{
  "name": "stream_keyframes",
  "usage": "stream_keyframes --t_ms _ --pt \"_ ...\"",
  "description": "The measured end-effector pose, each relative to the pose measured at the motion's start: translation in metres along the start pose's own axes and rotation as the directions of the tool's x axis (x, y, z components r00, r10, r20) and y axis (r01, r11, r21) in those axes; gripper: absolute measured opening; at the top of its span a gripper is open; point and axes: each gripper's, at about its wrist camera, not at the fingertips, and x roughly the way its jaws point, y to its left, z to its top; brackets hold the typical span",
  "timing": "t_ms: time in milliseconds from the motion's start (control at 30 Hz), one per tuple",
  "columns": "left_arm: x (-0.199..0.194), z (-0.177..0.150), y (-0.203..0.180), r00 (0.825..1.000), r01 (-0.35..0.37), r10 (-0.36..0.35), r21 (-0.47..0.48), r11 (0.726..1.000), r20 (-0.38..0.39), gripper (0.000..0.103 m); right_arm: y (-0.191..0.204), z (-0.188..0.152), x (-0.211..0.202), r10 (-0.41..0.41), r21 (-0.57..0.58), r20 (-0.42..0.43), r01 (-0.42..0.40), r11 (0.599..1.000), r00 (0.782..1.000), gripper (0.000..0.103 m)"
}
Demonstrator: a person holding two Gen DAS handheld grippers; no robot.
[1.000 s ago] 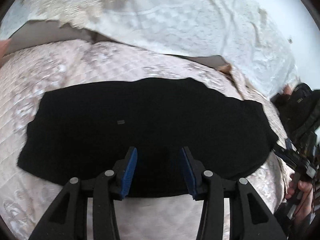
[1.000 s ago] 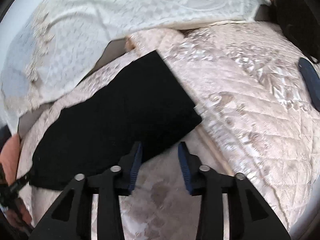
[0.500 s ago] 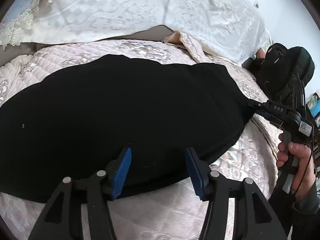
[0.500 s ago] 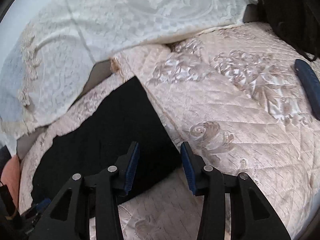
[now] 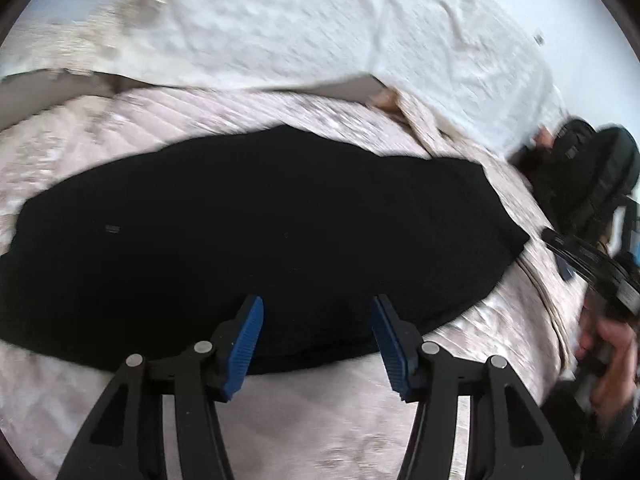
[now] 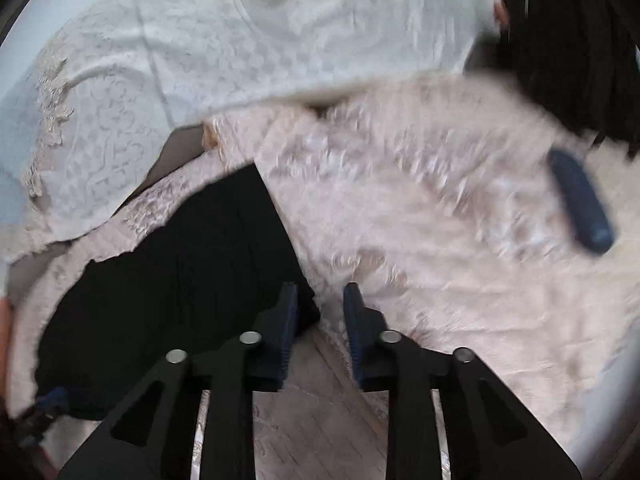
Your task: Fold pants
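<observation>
Left gripper [image 5: 316, 336]: lower centre of the left wrist view, jaws wide apart, nothing between the blue pads [image 5: 246, 346]; the near edge of the pants lies just beyond and under the tips. The jaws opened further within the past second and now hold steady.
Pants [image 5: 256, 240]: black, spread flat as a wide band across the middle of the frame, on the quilt.
Quilt [image 5: 328, 412]: pale pink, patterned, covering the bed below and around the pants.
White lace cover [image 5: 300, 28]: upper part of the frame, blurred.
Black bag [image 5: 588, 172]: right edge.
Hand [image 5: 612, 356]: lower right edge, holding the other tool; blurred.

Right gripper [image 6: 320, 312]: lower centre of the right wrist view, jaws have just been closing, now a narrow gap; in that gap only quilt [image 6: 460, 280] shows. The corner of the pants [image 6: 180, 280] lies by the left pad, and contact cannot be told.
Pants: centre left of the frame, running toward the lower left.
White lace cover [image 6: 240, 40]: upper left.
Dark blue flat object [image 6: 580, 200]: right side, on the quilt; blurred.
Black bag [image 6: 568, 40]: upper right corner.
</observation>
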Motion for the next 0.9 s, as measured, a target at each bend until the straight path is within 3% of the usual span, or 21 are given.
stream_keyframes --t_ms 67,167,300,400,600,667,733,900 --pt "-0.004 0.0 0.015 0.999 -0.039 0.04 -0.051 0.998 0.014 0.058 0.025 -0.006 -0.011 0.079 -0.059 0.004 -0.078 0.995 0.997 0.031" --pt "-0.001 -0.007 0.033 0.998 -0.064 0.063 -0.098 0.993 -0.017 0.058 0.069 -0.024 -0.007 0.131 -0.211 -0.062 -0.142 0.967 0.989 0.034" --pt "-0.013 -0.022 0.03 0.996 -0.088 0.088 -0.022 0.996 0.008 0.058 0.105 -0.059 0.022 0.129 -0.307 -0.232 -0.199 0.931 0.964 0.034" --pt "-0.022 -0.032 0.034 0.996 -0.092 0.092 -0.003 0.996 0.022 0.058 0.104 -0.07 0.022 0.107 -0.312 -0.201 -0.167 0.935 0.974 0.039" --pt "-0.04 -0.038 0.058 0.995 -0.09 0.093 -0.094 0.991 0.024 0.058 0.095 -0.066 0.02 0.094 -0.27 -0.289 -0.176 0.947 0.953 0.046" --pt "-0.047 -0.031 0.066 0.995 -0.085 0.09 -0.122 0.989 0.038 0.058 0.099 -0.068 0.013 0.071 -0.286 -0.269 -0.15 0.947 0.961 0.046" --pt "-0.048 -0.019 0.071 0.995 -0.075 0.084 -0.133 0.988 0.06 0.058 0.105 -0.067 0.002 0.1 -0.287 -0.232 -0.166 0.943 0.967 0.046" --pt "-0.015 0.021 0.08 0.995 0.056 -0.041 -0.186 0.981 0.086 0.058 0.129 -0.061 -0.01 0.175 -0.285 -0.186 -0.224 0.932 0.967 0.046"
